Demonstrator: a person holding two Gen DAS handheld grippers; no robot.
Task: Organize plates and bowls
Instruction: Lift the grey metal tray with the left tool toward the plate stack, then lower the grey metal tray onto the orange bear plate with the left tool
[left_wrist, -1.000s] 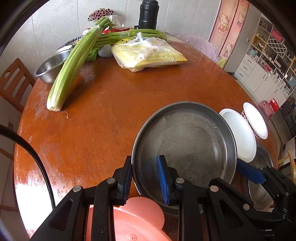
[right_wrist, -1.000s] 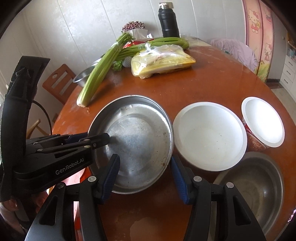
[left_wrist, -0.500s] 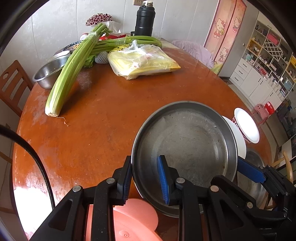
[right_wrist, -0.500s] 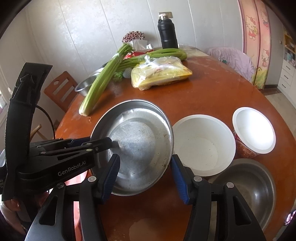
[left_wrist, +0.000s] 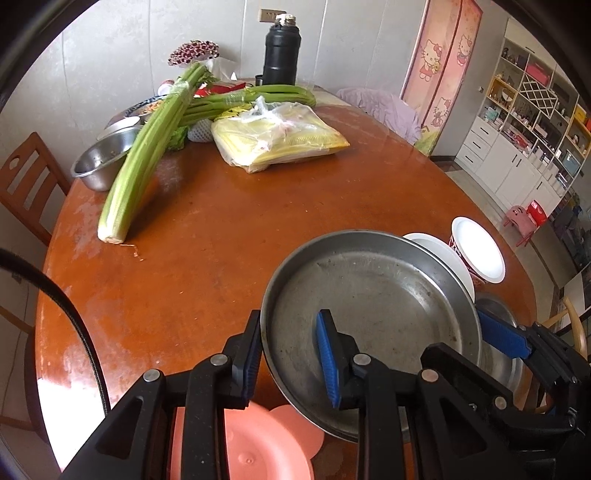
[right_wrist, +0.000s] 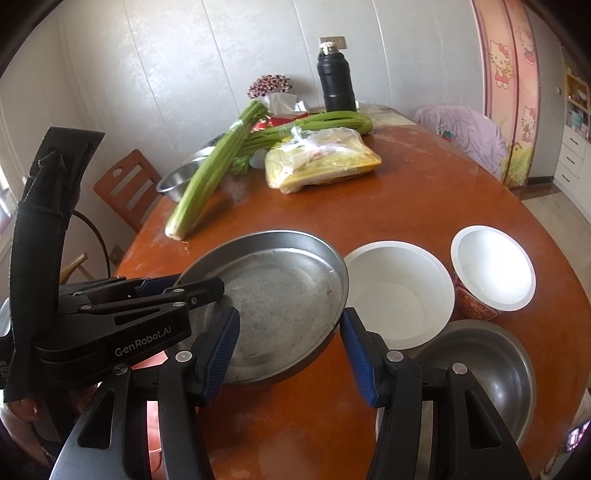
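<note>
The left gripper (left_wrist: 290, 360) pinches the steel plate's (left_wrist: 373, 291) rim, tilting it off the worktop's (left_wrist: 221, 240) near edge, likely for stacking; the right gripper (right_wrist: 290, 350) hangs open, holding nothing.

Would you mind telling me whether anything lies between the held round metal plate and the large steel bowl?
Yes: the white bowl sits directly beside the plate, partly in its path toward the steel bowl.
</note>
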